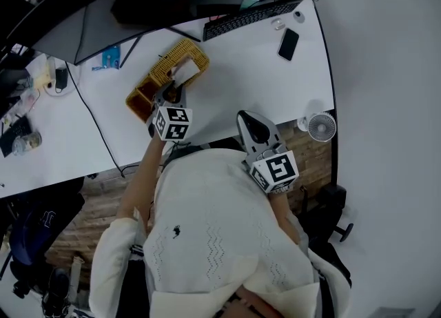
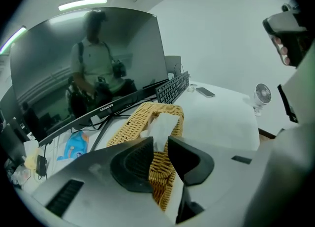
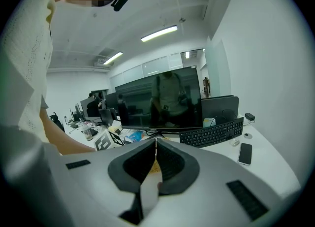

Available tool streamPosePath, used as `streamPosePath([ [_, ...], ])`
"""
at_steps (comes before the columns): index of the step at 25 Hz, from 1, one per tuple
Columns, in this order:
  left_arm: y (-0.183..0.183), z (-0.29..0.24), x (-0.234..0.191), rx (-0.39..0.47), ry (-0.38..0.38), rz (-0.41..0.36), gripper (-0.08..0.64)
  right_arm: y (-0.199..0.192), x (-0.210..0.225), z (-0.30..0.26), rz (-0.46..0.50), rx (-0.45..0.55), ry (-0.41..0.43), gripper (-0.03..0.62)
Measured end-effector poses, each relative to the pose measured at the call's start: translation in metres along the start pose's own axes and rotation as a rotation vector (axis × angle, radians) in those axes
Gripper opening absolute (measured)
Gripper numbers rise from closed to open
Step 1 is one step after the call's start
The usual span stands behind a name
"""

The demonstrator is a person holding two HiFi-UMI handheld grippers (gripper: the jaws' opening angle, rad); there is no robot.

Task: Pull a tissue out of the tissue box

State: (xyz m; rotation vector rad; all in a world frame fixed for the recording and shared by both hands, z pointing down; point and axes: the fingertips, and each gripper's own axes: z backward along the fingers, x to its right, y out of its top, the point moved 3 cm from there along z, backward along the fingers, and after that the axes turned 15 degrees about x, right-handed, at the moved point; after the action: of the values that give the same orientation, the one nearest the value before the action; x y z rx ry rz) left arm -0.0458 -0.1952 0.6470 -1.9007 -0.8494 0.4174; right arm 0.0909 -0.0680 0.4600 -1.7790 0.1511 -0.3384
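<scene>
White tabletop (image 1: 241,68) fills the upper head view, with a keyboard (image 1: 251,16) and a phone (image 1: 288,43) toward 1 o'clock and a small fan (image 1: 320,127) at its near edge, toward 3 o'clock. The tissue box (image 1: 180,53), a woven straw-coloured cover, lies with its long axis running from 7 o'clock to 1 o'clock. A white tissue (image 1: 185,72) stands out of its top slot. The left claw (image 1: 169,94) hangs over the box's 7 o'clock half and points toward 1 o'clock. The bare left forearm is stretched out from the body behind it. The right claw (image 1: 247,120) is held close to the torso at the tabletop's edge, pointing toward 11 o'clock, well apart from the box.

In the left gripper view the box (image 2: 130,125) stretches away toward 1 o'clock, in front of a dark monitor (image 2: 74,63). The tissue (image 2: 165,122) rises crumpled and upright from the slot. The left claw (image 2: 160,140) is narrowly spread, and the tissue's lower part shows in the gap at its tips. Whether the pads touch it cannot be told.

In the right gripper view the right claw (image 3: 155,142) is pressed together at its tips with nothing between them. It is aimed level at the monitor (image 3: 157,98), with the keyboard (image 3: 211,133) at 3 o'clock.
</scene>
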Motion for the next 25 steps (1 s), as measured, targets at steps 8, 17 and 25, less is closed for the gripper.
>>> streamPosePath([
  [8,0.001,-0.001,-0.004,-0.007,0.040,0.044,0.017,-0.005,0.000,0.004,-0.010,-0.004,-0.006,0.008],
  [17,0.012,0.003,-0.002,0.045,0.051,0.177,0.015,-0.009,-0.001,0.006,-0.008,-0.007,0.006,0.008],
  [25,0.011,0.009,-0.002,0.045,0.075,0.174,0.015,-0.009,-0.002,0.010,-0.006,-0.007,0.017,0.008],
])
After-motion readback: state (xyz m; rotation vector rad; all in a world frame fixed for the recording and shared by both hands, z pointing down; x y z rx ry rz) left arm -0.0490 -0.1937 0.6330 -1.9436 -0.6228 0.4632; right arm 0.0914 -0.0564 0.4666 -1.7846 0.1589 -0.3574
